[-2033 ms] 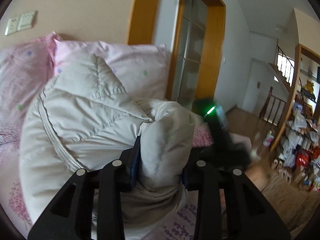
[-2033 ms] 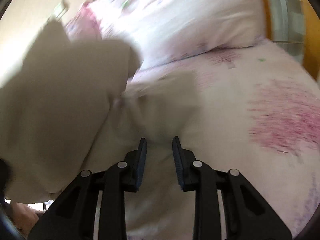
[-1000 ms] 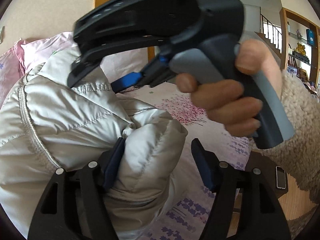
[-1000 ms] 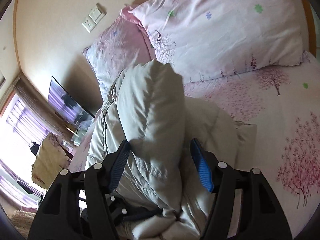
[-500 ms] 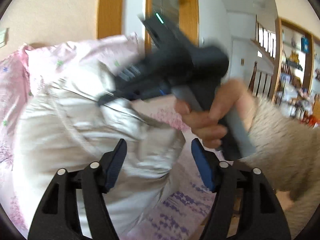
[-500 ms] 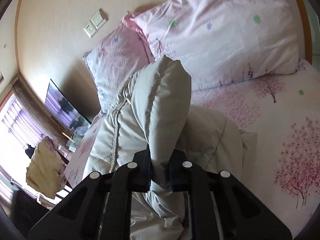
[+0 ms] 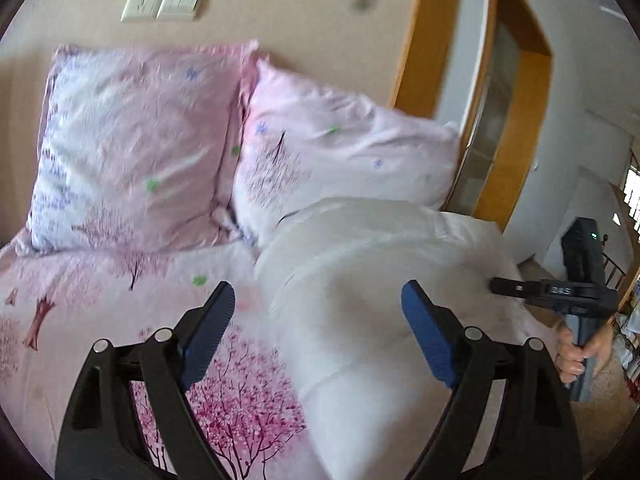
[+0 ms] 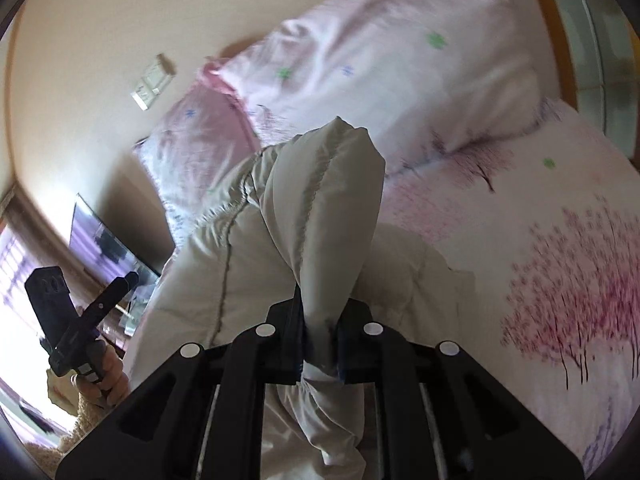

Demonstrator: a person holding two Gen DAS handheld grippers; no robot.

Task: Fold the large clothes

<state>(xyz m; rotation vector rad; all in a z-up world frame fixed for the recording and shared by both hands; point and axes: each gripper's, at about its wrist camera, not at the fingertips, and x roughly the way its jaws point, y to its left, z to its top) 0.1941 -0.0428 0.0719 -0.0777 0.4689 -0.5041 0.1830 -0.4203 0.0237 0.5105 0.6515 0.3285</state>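
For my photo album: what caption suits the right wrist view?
Right gripper pinches a fold of the pale puffer jacket above the floral bedspread.

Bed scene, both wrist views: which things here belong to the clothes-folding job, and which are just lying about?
Part of the job:
- puffy pale jacket, lying on the bed
- right gripper, shut on a puffy fold of the jacket
- left gripper, jaws opening, pads touching nothing

Just there:
- two pink floral pillows
- floral bedsheet
- wall switches
- wooden door frame
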